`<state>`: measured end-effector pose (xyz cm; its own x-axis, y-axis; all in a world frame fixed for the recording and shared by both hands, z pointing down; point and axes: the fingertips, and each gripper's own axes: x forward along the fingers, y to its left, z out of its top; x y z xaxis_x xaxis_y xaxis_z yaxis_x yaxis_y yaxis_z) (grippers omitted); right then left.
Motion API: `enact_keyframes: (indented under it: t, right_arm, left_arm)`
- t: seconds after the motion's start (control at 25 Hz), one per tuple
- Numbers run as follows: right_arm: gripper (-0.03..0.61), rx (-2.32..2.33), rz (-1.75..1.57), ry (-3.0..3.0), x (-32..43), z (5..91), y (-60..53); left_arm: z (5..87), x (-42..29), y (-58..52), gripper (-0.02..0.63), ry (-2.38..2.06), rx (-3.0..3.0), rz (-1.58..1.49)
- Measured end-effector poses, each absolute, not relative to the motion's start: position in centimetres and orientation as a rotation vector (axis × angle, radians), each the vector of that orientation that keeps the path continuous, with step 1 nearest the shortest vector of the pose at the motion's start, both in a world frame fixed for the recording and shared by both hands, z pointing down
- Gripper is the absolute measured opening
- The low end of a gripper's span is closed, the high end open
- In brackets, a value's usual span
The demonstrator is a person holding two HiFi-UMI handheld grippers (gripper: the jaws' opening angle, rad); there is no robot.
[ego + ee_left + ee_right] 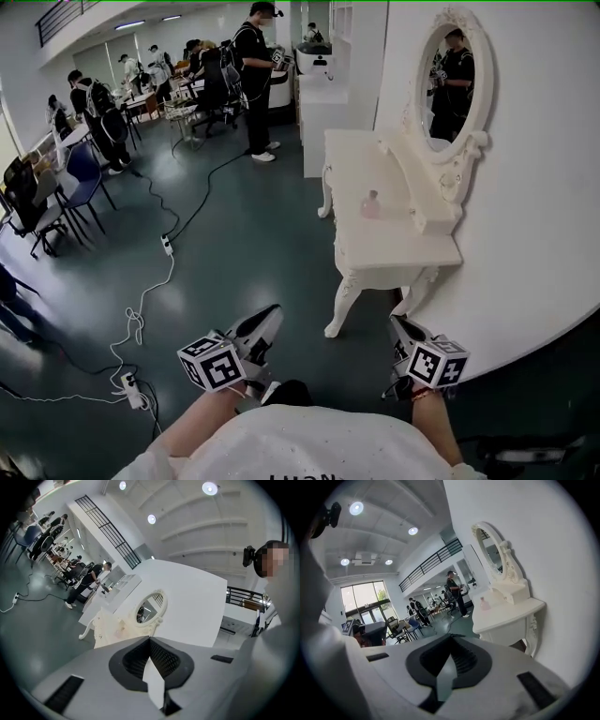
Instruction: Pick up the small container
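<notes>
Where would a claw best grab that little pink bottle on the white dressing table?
Probably grip the small pink bottle around its wider body, below the narrow top, coming from the room side: it stands upright on the white dressing table, with a raised shelf behind it.

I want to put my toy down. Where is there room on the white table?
The white table is bare at its near end, before the small pink container, and beyond it. The wall side is crowded by the shelf and mirror.
</notes>
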<state>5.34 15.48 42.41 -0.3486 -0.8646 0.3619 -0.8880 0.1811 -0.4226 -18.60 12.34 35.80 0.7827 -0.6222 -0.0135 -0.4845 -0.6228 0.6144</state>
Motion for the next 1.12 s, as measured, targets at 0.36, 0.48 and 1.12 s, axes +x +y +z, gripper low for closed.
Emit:
enact_keyframes:
  t: [0.36, 0.48, 1.12]
  right_arm:
    - [0.003, 1.727, 0.929, -2.393, 8.4, 43.4, 11.0]
    - [0.003, 1.704, 0.977, -2.382, 8.9, 44.8, 9.9]
    - [0.003, 1.703, 0.852, -2.362, 16.9, 47.8, -8.7]
  left_arm:
    - [33.3, -12.4, 6.1, 0.011, -0.764, 2.39, -0.372]
    - [34.2, -10.3, 4.5, 0.011, -0.743, 2.425, -0.292]
    - [41.7, 2.8, -16.0, 0.011, -0.706, 2.456, -0.153]
